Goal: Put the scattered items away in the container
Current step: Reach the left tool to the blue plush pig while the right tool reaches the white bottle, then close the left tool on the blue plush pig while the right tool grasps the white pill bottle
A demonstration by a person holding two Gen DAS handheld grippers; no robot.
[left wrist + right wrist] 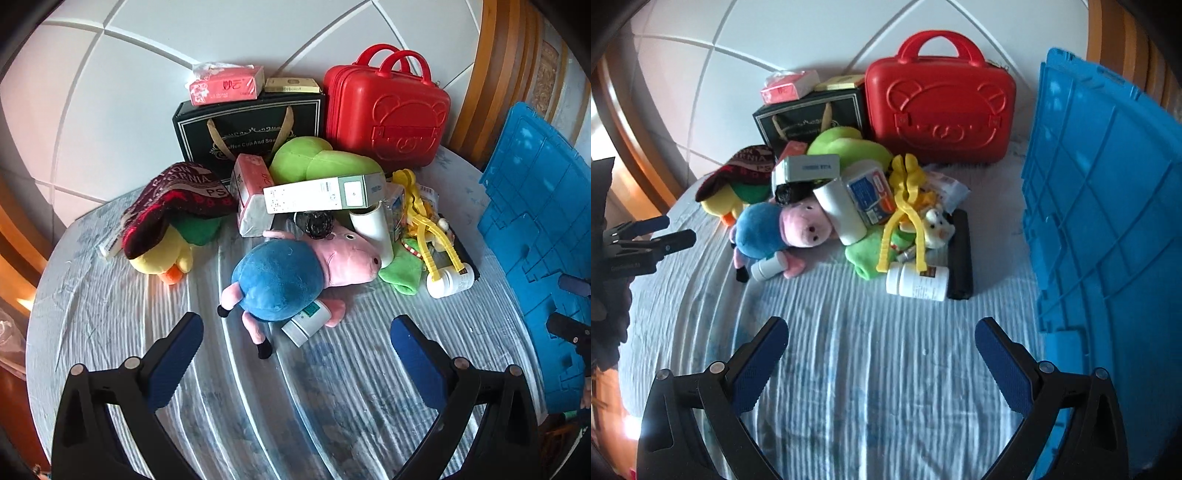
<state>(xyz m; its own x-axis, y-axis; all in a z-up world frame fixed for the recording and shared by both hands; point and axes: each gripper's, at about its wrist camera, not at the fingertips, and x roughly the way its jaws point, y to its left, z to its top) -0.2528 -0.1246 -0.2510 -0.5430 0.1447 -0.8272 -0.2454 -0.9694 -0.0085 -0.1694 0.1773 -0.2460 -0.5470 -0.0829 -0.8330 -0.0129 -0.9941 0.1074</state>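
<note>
Hovering over the bed, the left gripper (297, 332) and right gripper (881, 336) both gape wide, nothing in them. Just past them the toy pile: pig plush (775, 225) lying on a small white bottle (767, 268), yellow tongs (905, 206) across a white jar (918, 282). The blue crate (1108, 206) stands at the right, red case (940, 99) at the back.

"Coffee Cup And Sau…" on the black gift box (251, 127); "…ORNIA" and "PS" on the knitted hat (184, 195).
</note>
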